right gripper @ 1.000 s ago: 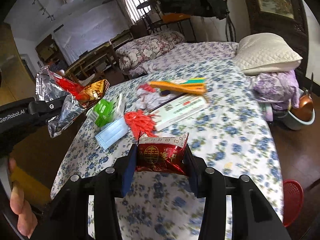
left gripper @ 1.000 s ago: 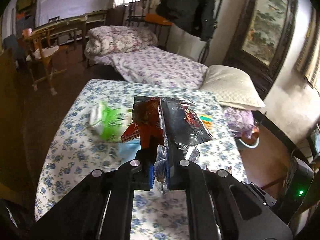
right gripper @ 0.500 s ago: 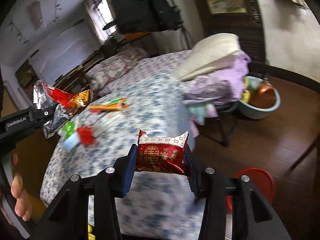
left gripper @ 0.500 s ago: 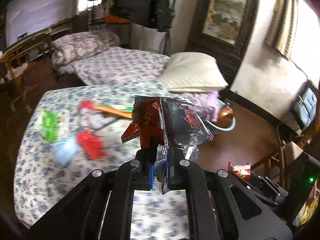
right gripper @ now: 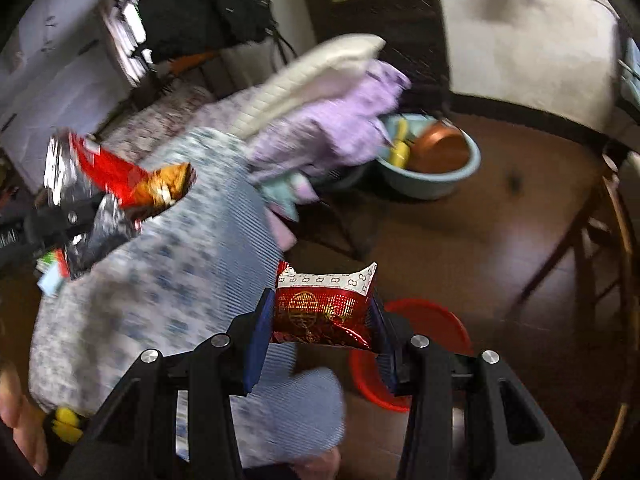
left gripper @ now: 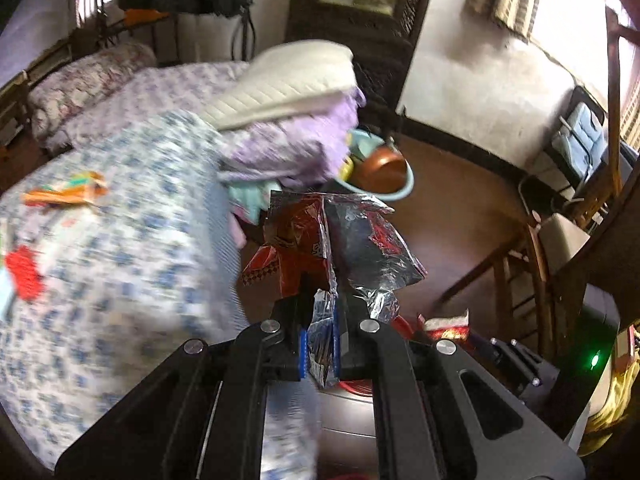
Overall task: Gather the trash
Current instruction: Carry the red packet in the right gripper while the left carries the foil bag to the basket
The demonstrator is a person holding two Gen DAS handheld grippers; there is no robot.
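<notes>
Both grippers have swung off the flowered table (left gripper: 120, 280) toward the floor: the left gripper (left gripper: 320, 312) stays clamped on a crumpled foil wrapper (left gripper: 336, 240), the right gripper (right gripper: 322, 320) on a red snack packet (right gripper: 324, 308), now above a red basket (right gripper: 432, 328).

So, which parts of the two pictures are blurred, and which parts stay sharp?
Left wrist view: the blue-flowered bedspread is smeared by motion; the crumpled red and silver foil wrapper in the left gripper is sharp; window glare at top right.
Right wrist view: bedspread and lilac cloth are streaked; the red and gold snack packet in the right gripper is crisp.
</notes>
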